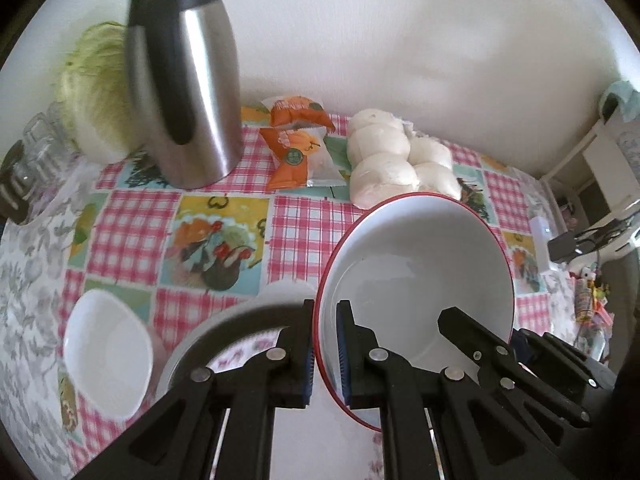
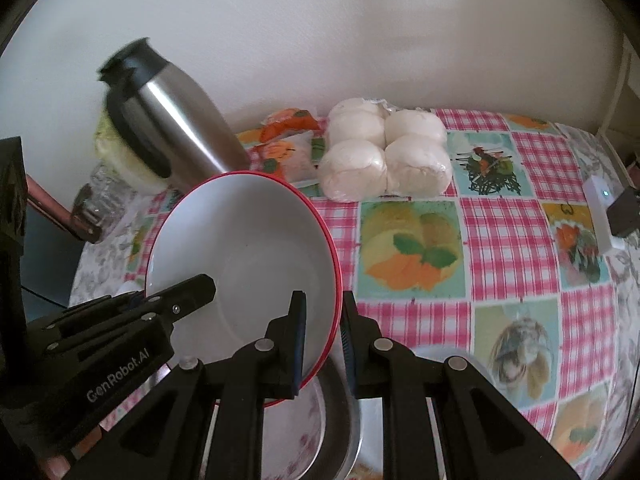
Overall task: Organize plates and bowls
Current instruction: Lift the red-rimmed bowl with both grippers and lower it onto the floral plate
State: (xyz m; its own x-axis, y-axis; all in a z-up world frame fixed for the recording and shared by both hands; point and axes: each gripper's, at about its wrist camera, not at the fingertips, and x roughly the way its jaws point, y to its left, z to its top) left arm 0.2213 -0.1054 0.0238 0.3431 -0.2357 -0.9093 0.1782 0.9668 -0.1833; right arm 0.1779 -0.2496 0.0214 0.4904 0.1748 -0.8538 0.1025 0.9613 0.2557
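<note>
1. Left tool (image 1: 326, 354): its two black fingers with blue pads are pinched on the left rim of the red-rimmed white bowl (image 1: 416, 280), one pad inside the wall, the other outside.
2. Right tool (image 2: 322, 346): pinched on the opposite rim of the same red-rimmed white bowl (image 2: 248, 248), again with one pad inside and one outside.
3. Each wrist view shows the other tool reaching in from the far side of the bowl.
4. The bowl is held between both tools, tilted, above the worktop (image 1: 304, 228).
5. Below the bowl lies a plate with a dark band and a pink floral centre (image 1: 236, 344), partly hidden by the left tool.
6. A small white bowl (image 1: 108, 356) sits on the worktop just left of that plate.
7. The worktop carries a pink checked cloth with food pictures (image 2: 500, 236).
8. Against the wall at the rear stand a steel thermal jug with a black handle (image 1: 188, 92), a cabbage (image 1: 96, 92) behind it, orange snack packets (image 1: 298, 144) and a bag of white buns (image 1: 396, 160).
9. A clear glass jar (image 1: 36, 148) stands at the left edge.
</note>
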